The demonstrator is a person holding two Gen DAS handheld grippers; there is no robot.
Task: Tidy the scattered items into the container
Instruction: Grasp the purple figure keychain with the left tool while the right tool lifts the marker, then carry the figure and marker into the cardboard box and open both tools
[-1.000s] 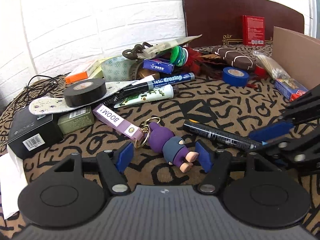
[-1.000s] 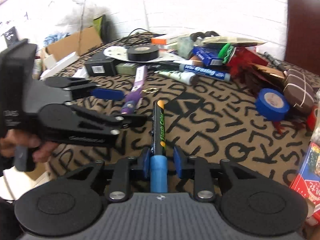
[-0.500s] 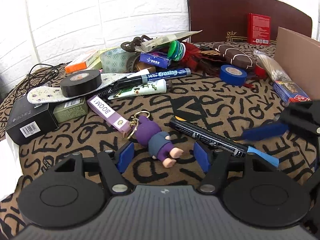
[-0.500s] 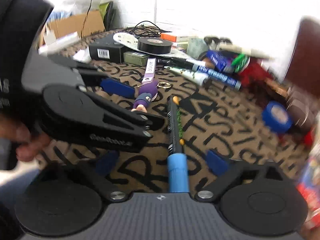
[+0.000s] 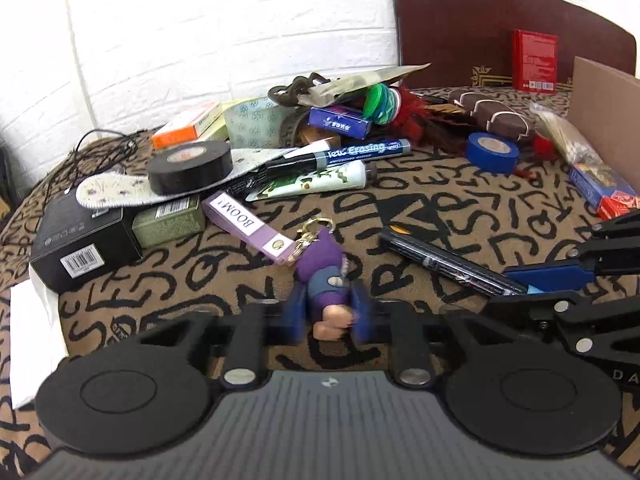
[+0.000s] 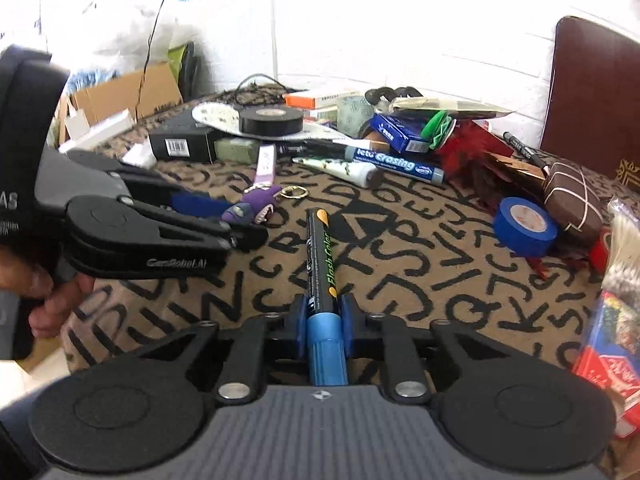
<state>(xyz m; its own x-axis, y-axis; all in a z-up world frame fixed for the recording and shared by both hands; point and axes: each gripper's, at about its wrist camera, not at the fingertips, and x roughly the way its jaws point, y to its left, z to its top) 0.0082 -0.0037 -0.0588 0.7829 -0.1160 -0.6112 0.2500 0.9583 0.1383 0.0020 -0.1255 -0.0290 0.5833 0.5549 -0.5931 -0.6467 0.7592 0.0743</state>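
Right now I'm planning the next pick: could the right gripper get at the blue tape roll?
Probably not yet: the right gripper is shut on the marker. The blue tape roll otherwise lies unobstructed.

Bright daylight, white wall (image 5: 180,40) overexposed; fisheye bending at edges; slight motion blur near claws.

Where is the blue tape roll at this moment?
The blue tape roll lies on the patterned cloth, right of centre in both views, beside the brown striped pouch and in front of the red feathers.

Two tape rolls (image 5: 189,167) (image 5: 495,152), two markers (image 6: 322,276) (image 6: 394,163)
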